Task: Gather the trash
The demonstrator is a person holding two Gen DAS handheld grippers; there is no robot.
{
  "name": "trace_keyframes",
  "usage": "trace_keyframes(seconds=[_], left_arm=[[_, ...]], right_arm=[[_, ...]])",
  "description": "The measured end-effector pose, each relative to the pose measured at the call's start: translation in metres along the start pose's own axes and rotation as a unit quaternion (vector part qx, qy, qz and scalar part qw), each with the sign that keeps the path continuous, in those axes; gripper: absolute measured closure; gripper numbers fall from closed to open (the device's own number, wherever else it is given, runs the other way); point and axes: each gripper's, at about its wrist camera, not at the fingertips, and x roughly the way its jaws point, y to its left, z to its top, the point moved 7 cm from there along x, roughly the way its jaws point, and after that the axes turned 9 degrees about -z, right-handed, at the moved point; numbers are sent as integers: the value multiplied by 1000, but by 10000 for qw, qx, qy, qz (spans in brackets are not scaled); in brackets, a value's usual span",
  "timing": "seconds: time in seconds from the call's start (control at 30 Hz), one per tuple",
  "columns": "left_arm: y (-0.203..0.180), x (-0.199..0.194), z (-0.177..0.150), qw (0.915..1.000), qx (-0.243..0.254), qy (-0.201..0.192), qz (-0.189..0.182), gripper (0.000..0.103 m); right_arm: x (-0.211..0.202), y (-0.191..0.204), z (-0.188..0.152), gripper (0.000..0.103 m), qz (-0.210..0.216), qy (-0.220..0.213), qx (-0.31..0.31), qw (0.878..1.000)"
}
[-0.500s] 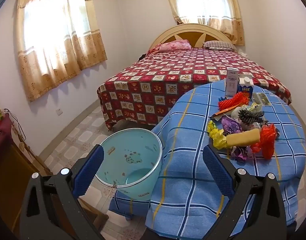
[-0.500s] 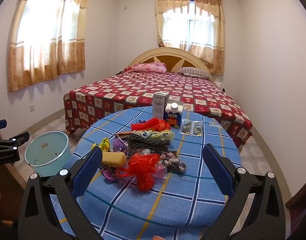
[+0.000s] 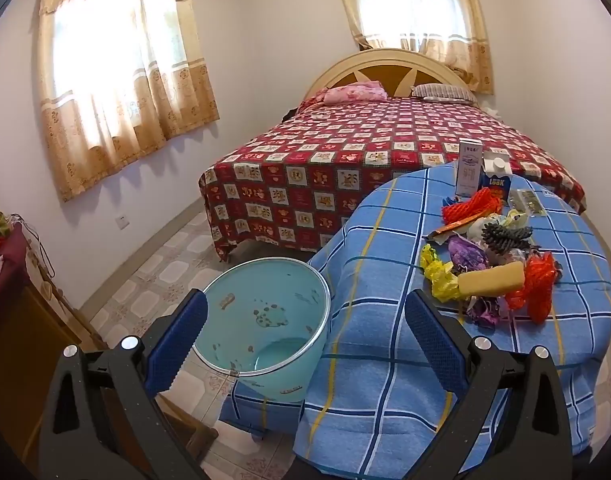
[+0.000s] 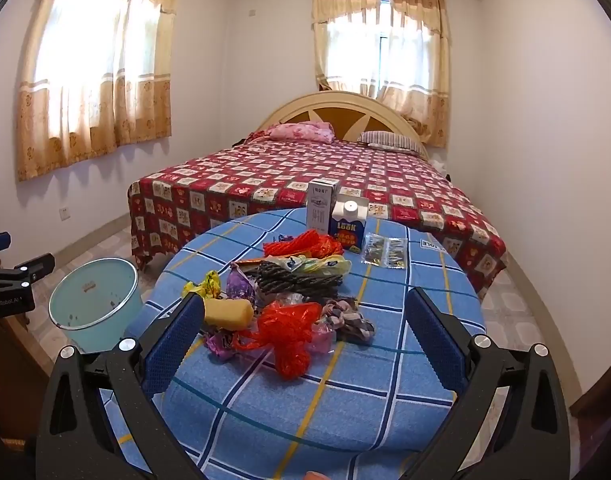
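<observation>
A heap of trash lies on the round table with the blue checked cloth (image 4: 345,400): a red plastic bag (image 4: 289,332), a yellow sponge-like block (image 4: 229,312), a dark rope coil (image 4: 297,280), orange netting (image 4: 305,246), crumpled wrappers. Behind it stand a white carton (image 4: 320,208) and a blue carton (image 4: 348,228). A pale blue bin (image 3: 265,320) stands on the floor left of the table. My left gripper (image 3: 303,334) is open above the bin's rim and the table edge. My right gripper (image 4: 305,338) is open, held short of the heap, nothing between its fingers.
A bed with a red patterned cover (image 4: 325,176) fills the room behind the table. A wooden cabinet (image 3: 17,320) stands at the left near the bin. Clear sachets (image 4: 385,250) lie at the table's right. The left gripper's tip (image 4: 21,276) shows in the right wrist view.
</observation>
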Motion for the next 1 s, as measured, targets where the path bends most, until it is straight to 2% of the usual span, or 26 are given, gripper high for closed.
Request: trace_keyframes(seconds=[1.0], left_arm=[[5, -6, 3, 9999, -63, -104, 118, 6]], right_arm=[[3, -4, -2, 5, 17, 37, 10, 10000]])
